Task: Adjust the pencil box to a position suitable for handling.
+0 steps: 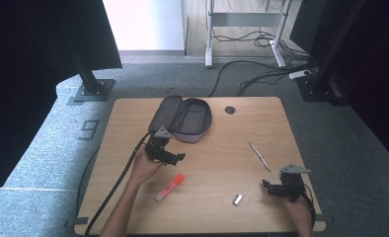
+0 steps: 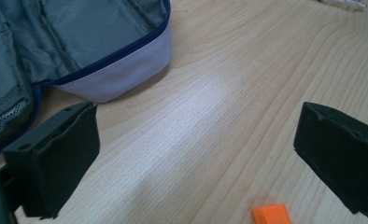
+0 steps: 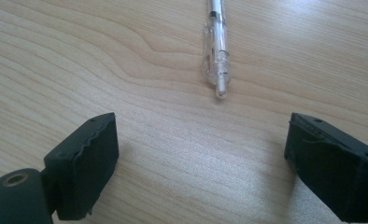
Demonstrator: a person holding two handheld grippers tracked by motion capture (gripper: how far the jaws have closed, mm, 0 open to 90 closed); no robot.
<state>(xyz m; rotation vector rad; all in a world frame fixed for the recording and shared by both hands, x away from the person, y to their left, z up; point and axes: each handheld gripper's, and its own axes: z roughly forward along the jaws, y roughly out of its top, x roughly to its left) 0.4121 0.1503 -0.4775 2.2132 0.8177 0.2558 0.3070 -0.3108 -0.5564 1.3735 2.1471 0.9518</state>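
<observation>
A grey pencil case lies unzipped and open at the back of the wooden table. Just in front of it a hand holds my left gripper, jaws open and empty. The left gripper view has the left gripper over bare wood, with the pencil case at upper left and the orange highlighter at the bottom edge. The orange highlighter lies in front of that hand. My right gripper rests near the front right, open. In the right gripper view the right gripper faces a clear pen.
The pen lies diagonally right of centre. A small silver cap-like piece sits near the front edge. A round cable hole is at the table's back. Stand bases and cables cover the floor beyond.
</observation>
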